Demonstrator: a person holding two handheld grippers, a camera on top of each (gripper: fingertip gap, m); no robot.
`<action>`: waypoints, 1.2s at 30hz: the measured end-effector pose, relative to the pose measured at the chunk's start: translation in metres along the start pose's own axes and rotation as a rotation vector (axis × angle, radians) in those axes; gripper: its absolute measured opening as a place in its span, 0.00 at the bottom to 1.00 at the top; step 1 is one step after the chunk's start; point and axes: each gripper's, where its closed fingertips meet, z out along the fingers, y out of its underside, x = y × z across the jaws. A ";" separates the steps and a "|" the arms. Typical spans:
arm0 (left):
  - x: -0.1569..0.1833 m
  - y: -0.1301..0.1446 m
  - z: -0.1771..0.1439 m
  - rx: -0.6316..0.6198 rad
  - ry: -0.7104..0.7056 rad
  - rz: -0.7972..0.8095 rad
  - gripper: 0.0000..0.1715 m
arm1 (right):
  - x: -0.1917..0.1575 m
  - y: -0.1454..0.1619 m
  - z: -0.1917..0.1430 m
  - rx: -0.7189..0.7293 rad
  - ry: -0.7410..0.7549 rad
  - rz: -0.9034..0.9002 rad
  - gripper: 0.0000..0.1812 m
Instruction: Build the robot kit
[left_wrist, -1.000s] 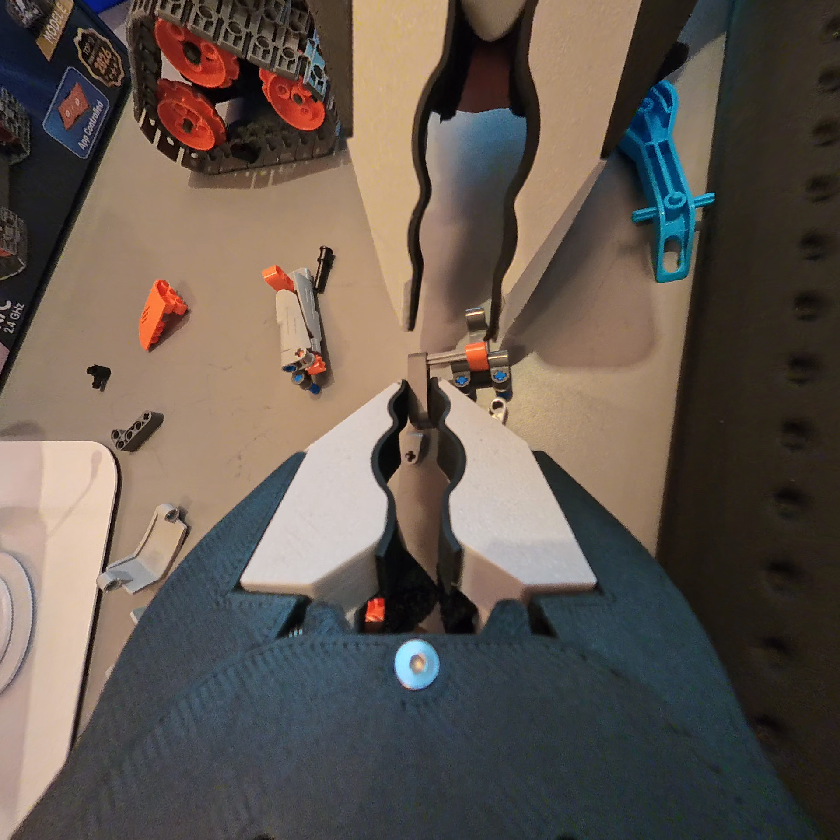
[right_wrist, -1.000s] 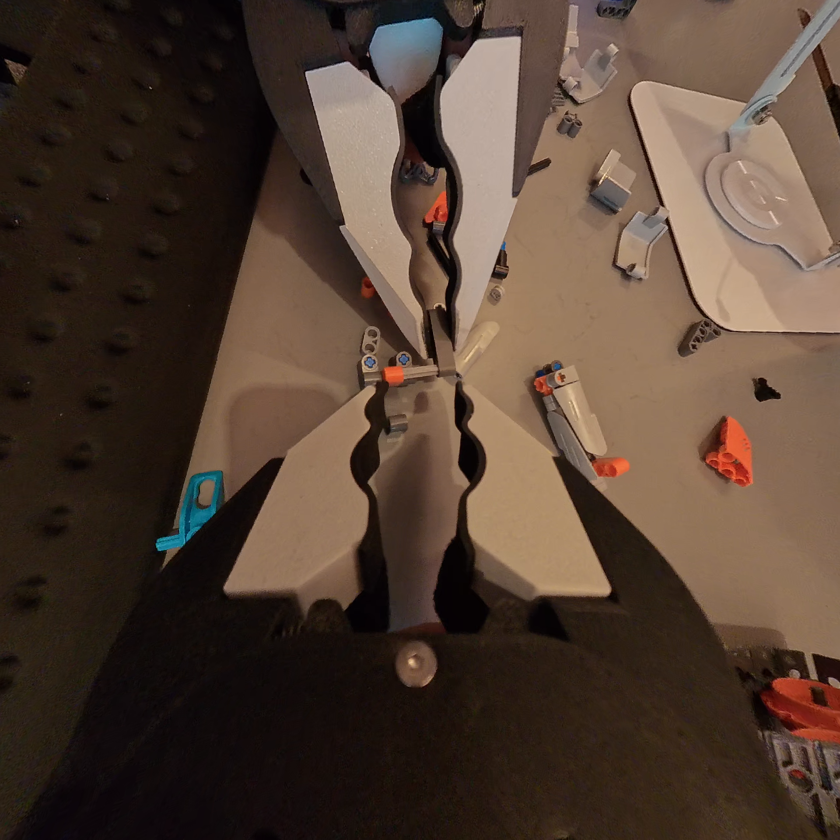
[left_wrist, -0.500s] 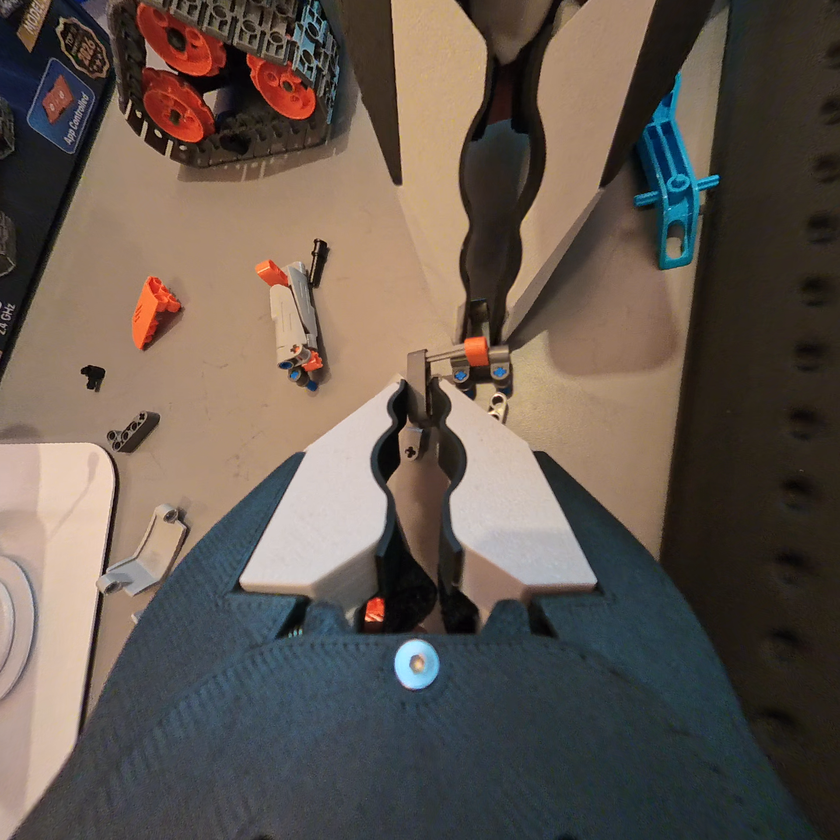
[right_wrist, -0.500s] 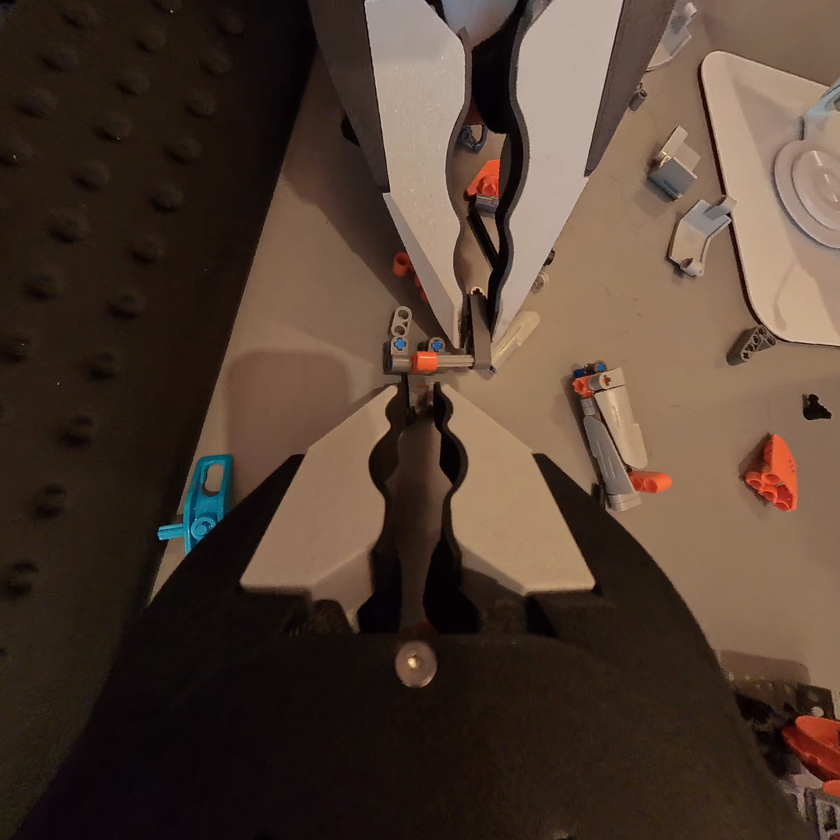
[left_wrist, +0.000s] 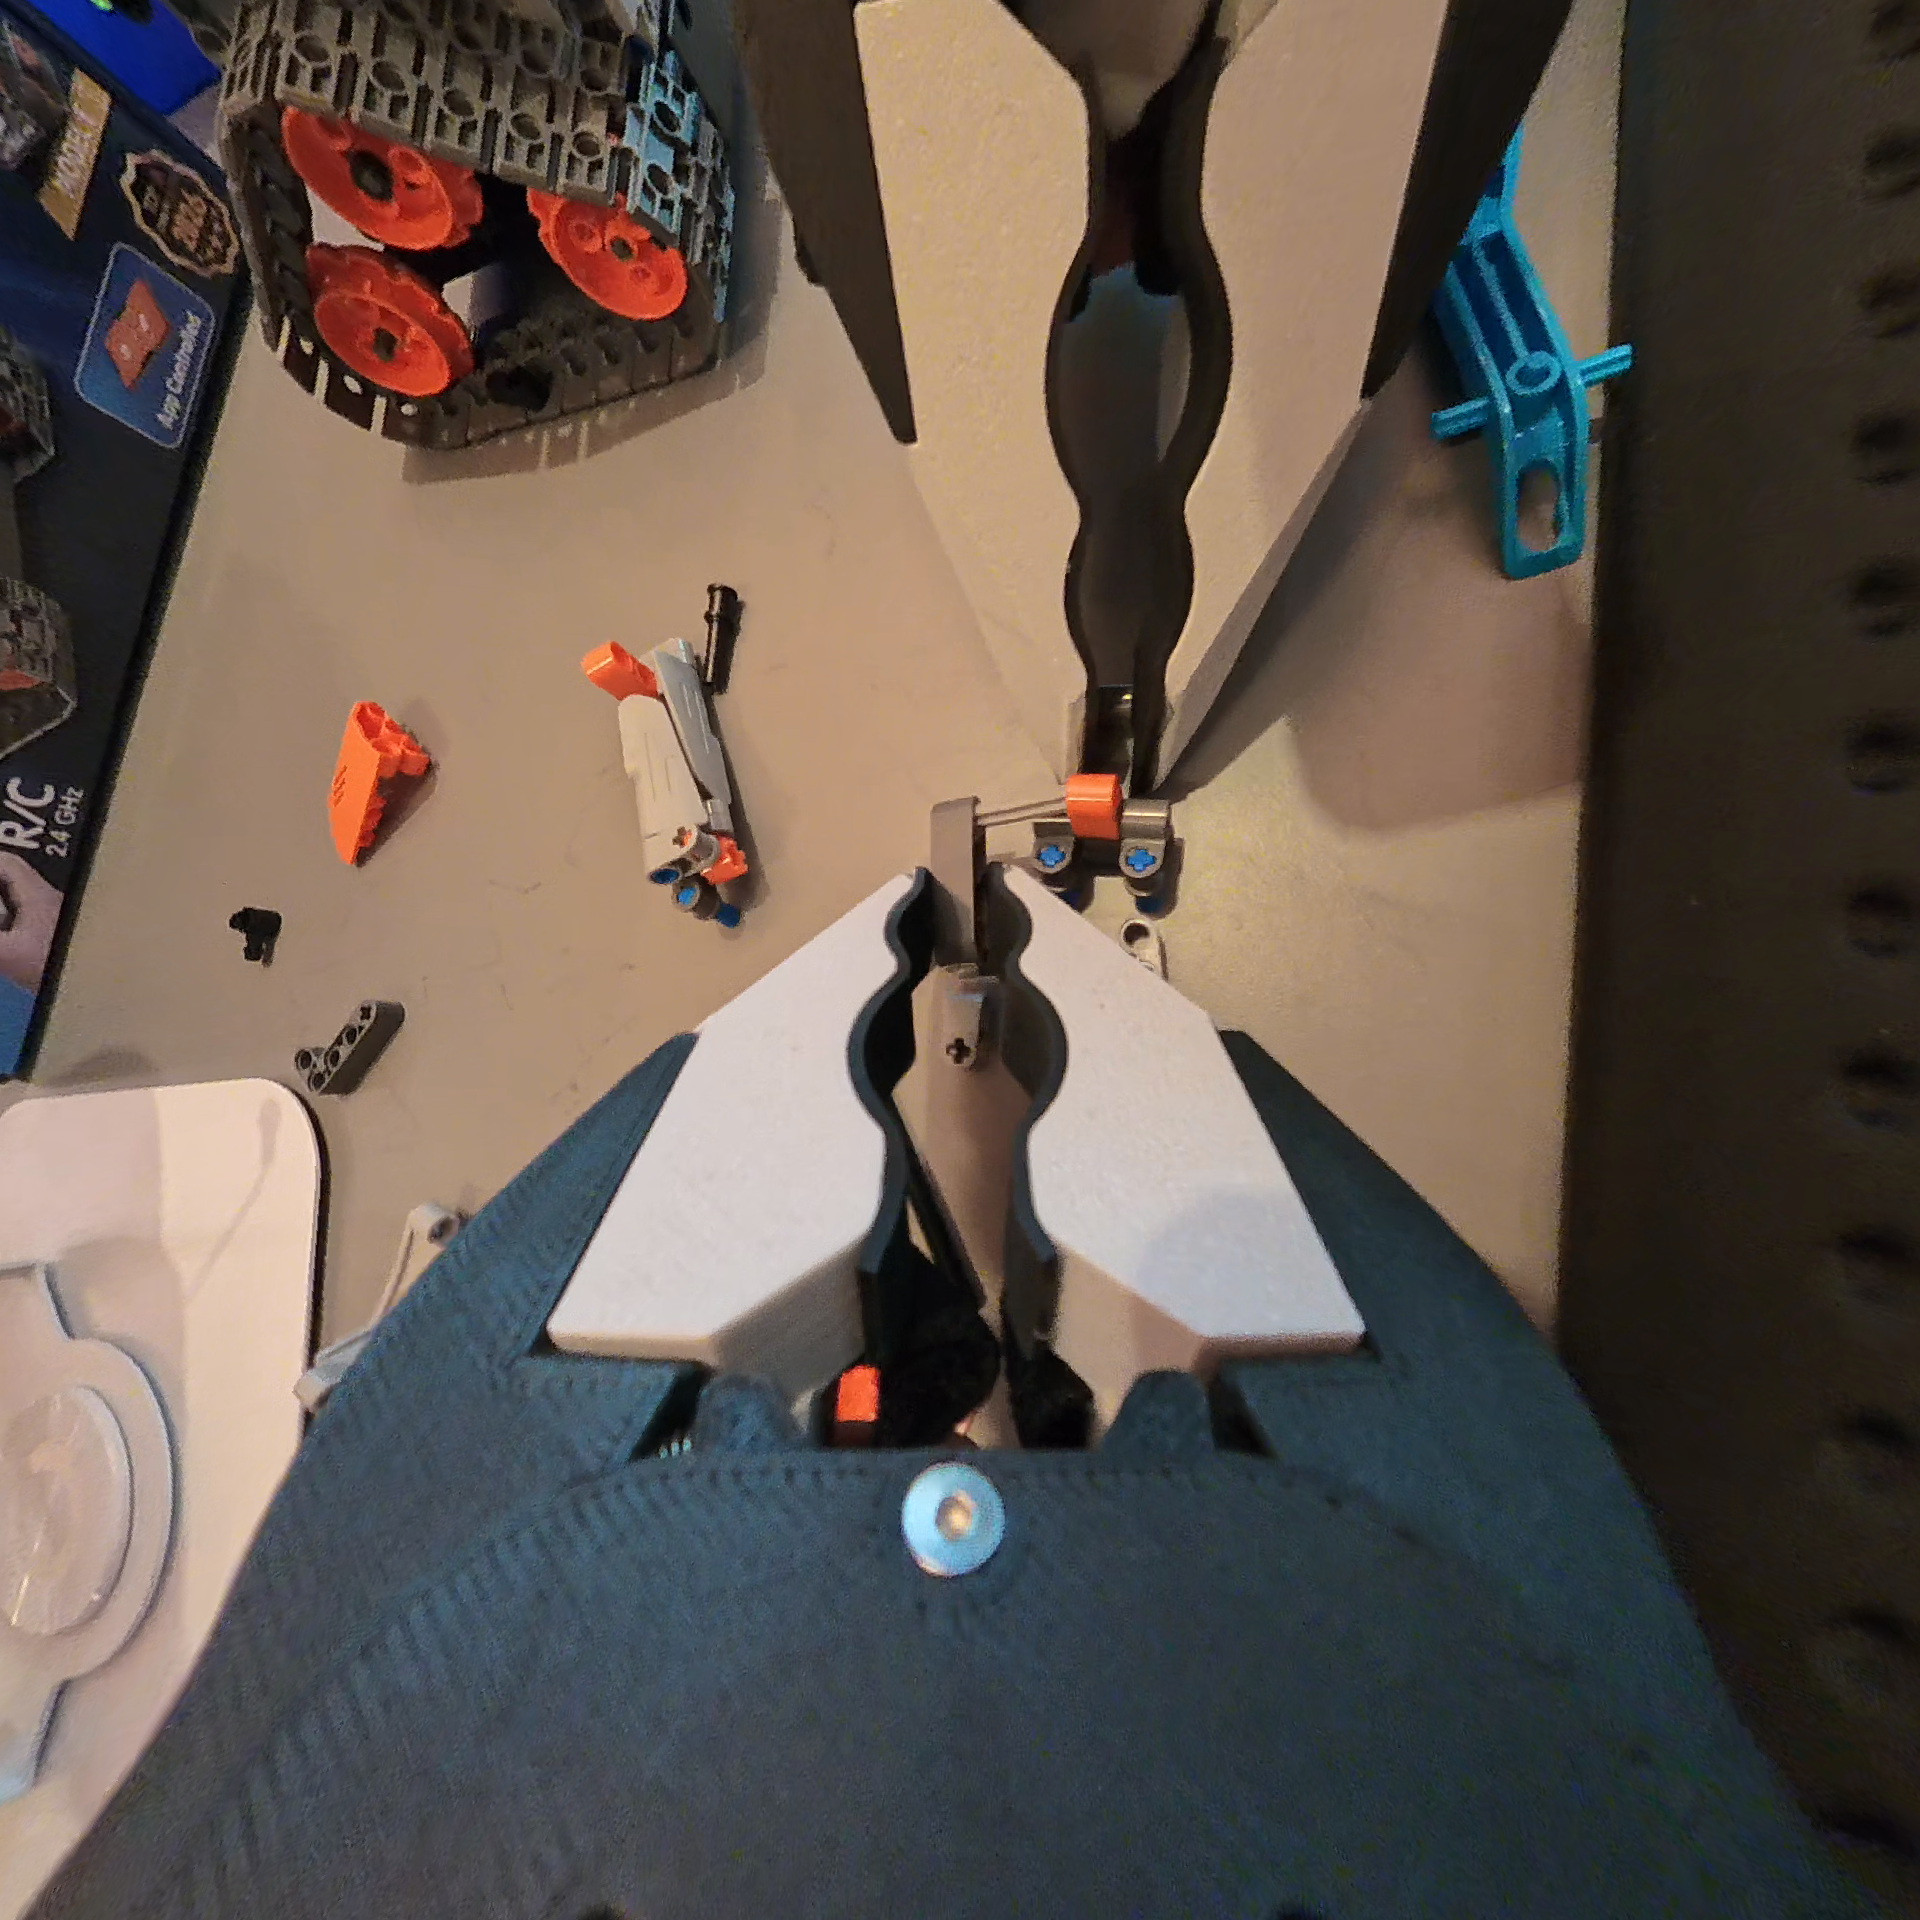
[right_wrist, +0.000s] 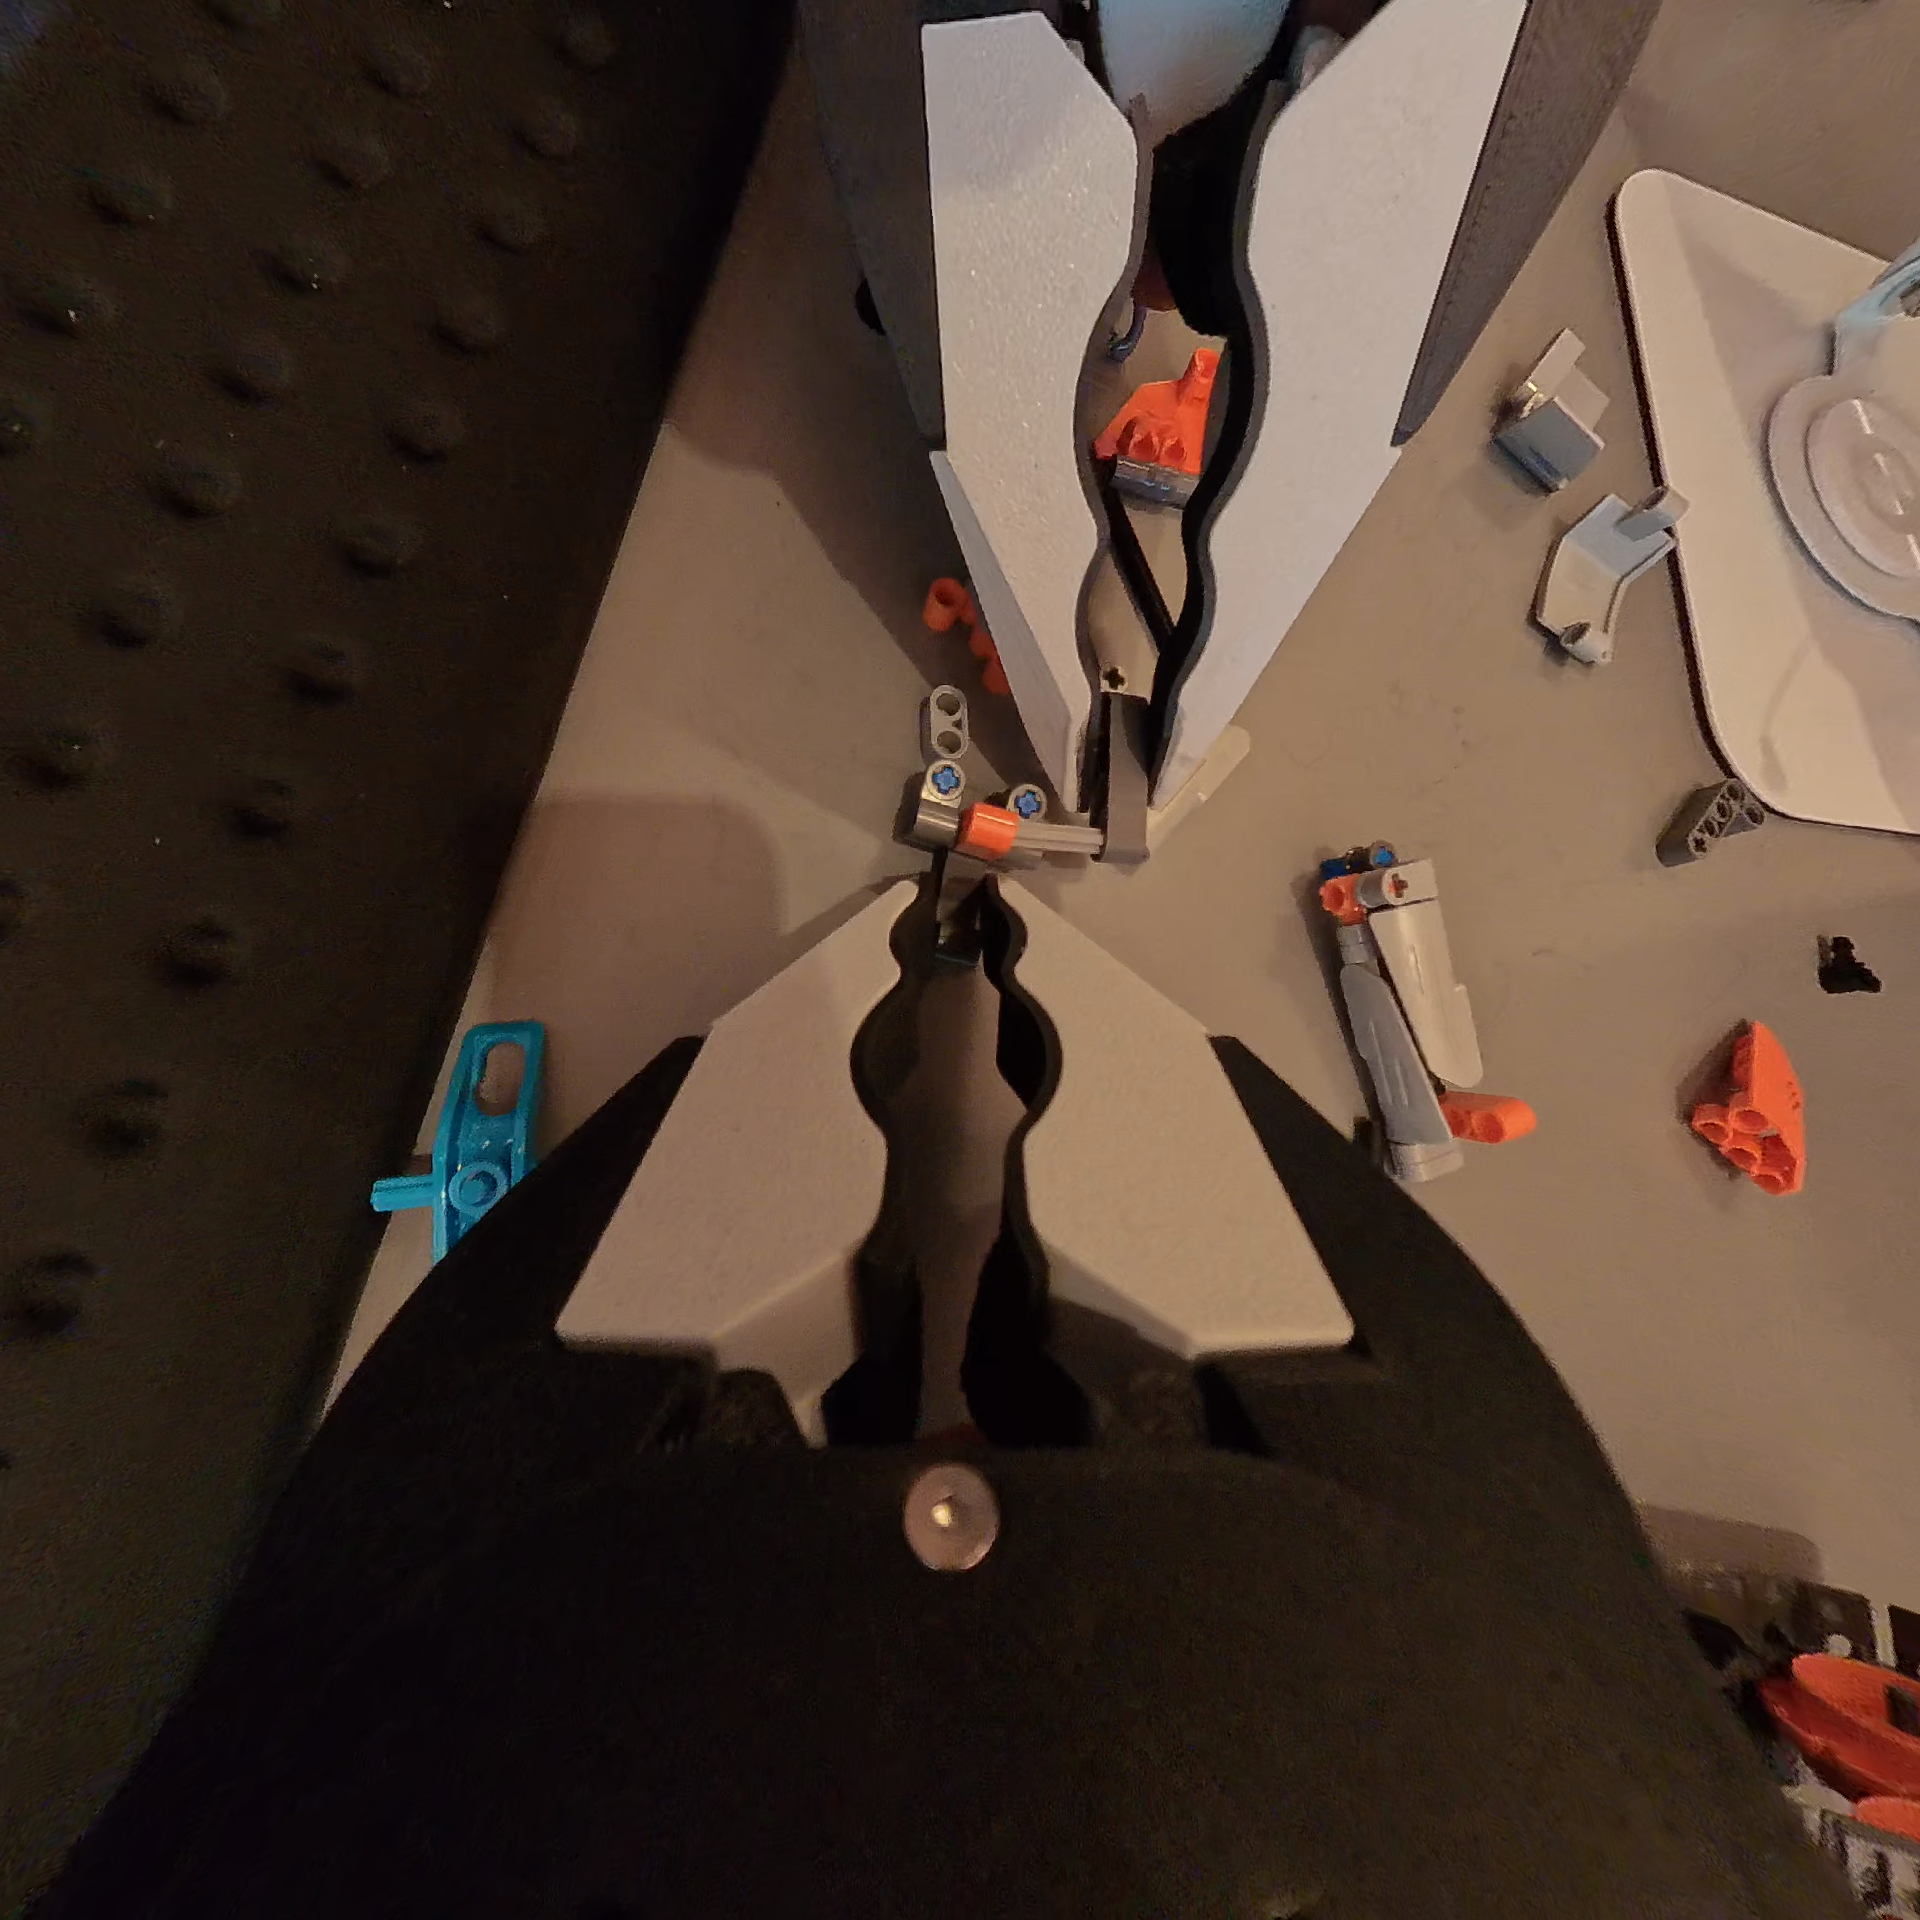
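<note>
The left gripper (left_wrist: 961, 883), a dark ribbed printed shell with pale matte wedge-shaped fingers and wavy black inner pads, has its jaws clamped on a flat grey plastic beam (left_wrist: 956, 914) that runs lengthwise between them and sticks out past the tips. From that beam's far end a thin grey axle (left_wrist: 1023, 816) runs crosswise to the right, carrying a small orange plastic bush (left_wrist: 1091, 805) and a grey connector block with blue cross pins (left_wrist: 1138, 847). The right gripper (right_wrist: 956, 888), of the same build, faces it tip to tip, jaws closed on a short dark piece (right_wrist: 951, 914) hanging from that connector end. All this sits just above a smooth grey surface (left_wrist: 520, 540). Loose parts lie to one side: an orange wedge brick (left_wrist: 369, 764), a grey-and-white sub-assembly with orange ends (left_wrist: 675, 769), a black pin (left_wrist: 719, 618), a dark grey angled beam (left_wrist: 348, 1034), and farther off a tracked module with orange wheels (left_wrist: 478, 218). A turquoise lever-shaped piece (left_wrist: 1517, 405) lies against a dark studded mat (left_wrist: 1766, 831). A white rounded tray (left_wrist: 156, 1195) sits at the near edge.
</note>
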 end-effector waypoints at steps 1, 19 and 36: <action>0.000 0.000 0.000 0.000 -0.001 0.006 0.04 | 0.000 0.000 0.000 0.002 -0.001 0.000 0.03; -0.004 -0.006 0.001 0.035 -0.062 -0.013 0.04 | -0.001 0.003 0.000 0.006 -0.007 0.018 0.03; -0.012 -0.010 -0.004 0.068 -0.078 -0.048 0.04 | 0.009 -0.003 -0.013 0.052 0.022 0.047 0.11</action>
